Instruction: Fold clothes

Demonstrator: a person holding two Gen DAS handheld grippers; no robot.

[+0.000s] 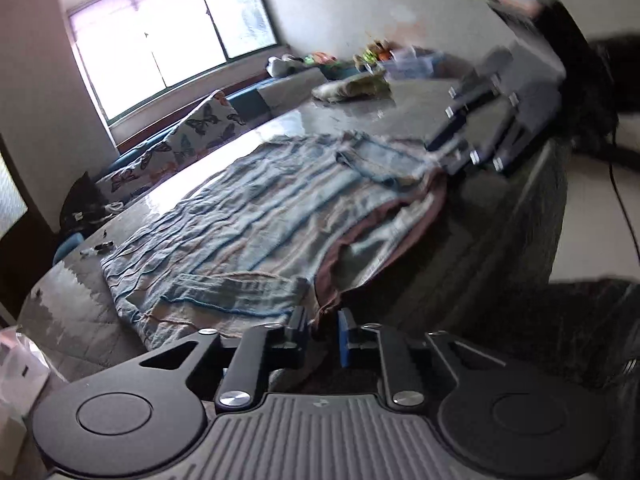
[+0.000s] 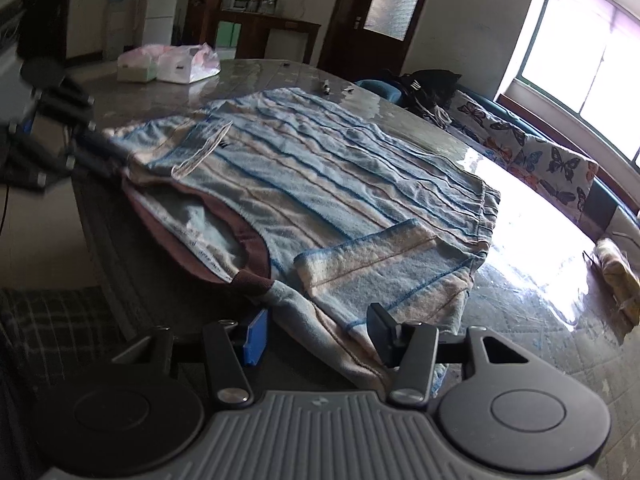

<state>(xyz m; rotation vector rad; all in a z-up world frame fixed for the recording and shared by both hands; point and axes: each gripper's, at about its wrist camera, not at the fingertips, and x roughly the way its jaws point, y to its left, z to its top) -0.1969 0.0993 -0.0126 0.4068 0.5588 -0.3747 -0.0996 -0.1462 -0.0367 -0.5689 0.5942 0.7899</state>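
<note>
A blue sweater (image 1: 256,216) with pale stripes and a brown collar lies flat on the glossy grey table (image 1: 360,116), sleeves folded across its front. In the left wrist view my left gripper (image 1: 322,320) is shut on the sweater's near edge by the brown trim. The right wrist view shows that same gripper (image 2: 108,152) blurred at the sweater's (image 2: 320,176) far left corner. My right gripper (image 2: 318,320) stands open, with the sweater's shoulder cloth lying loosely between its fingers. In the left wrist view the right gripper (image 1: 444,156) is blurred at the far corner.
White plastic bags and a box (image 2: 172,64) sit at the table's far side, near small items (image 2: 326,87). A folded cloth pile (image 1: 352,86) rests at the other end. A butterfly-print cushion (image 2: 540,160) and a black bag (image 2: 428,84) lie on the sofa beyond the table (image 2: 520,288).
</note>
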